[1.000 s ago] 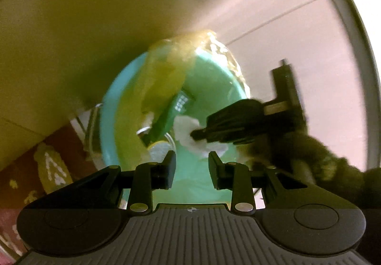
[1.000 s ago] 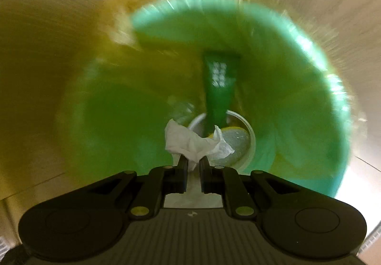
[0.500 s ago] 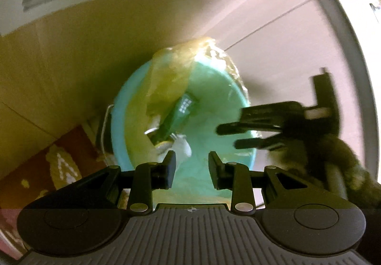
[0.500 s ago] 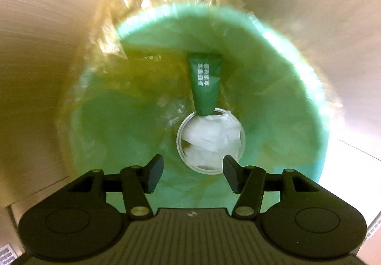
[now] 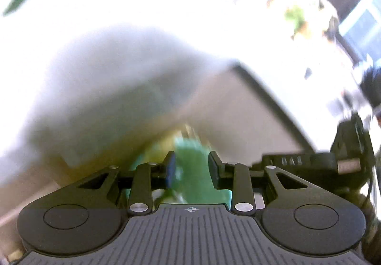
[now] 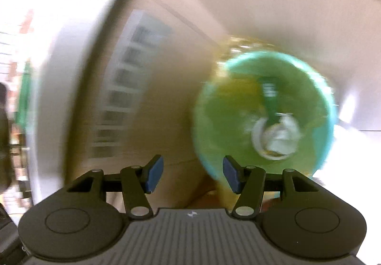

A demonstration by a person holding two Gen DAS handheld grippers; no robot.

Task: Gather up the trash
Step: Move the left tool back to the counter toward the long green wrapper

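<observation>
A teal waste bin (image 6: pixel 319 107) lined with a yellowish plastic bag stands on the floor, blurred, at the right of the right wrist view. Inside it lie a dark green tube (image 6: pixel 270 100), a white cup (image 6: pixel 258 136) and a crumpled white tissue (image 6: pixel 282 137). My right gripper (image 6: pixel 193 174) is open and empty, above and left of the bin. My left gripper (image 5: pixel 191 167) is open and empty; a green part of the bin (image 5: pixel 190 153) shows between its fingers. The right gripper's body (image 5: pixel 333 165) shows at the right of the left wrist view.
A pale wall or cabinet panel with a vent grille (image 6: pixel 126 88) stands left of the bin. A white rounded edge (image 5: pixel 107 88) fills the left wrist view's middle. A bright room with blurred items (image 5: pixel 295 17) lies beyond. Both views are motion-blurred.
The right gripper opened and dropped the tissue into the bin's cup, then pulled back to the left. The left gripper swung up and away from the bin.
</observation>
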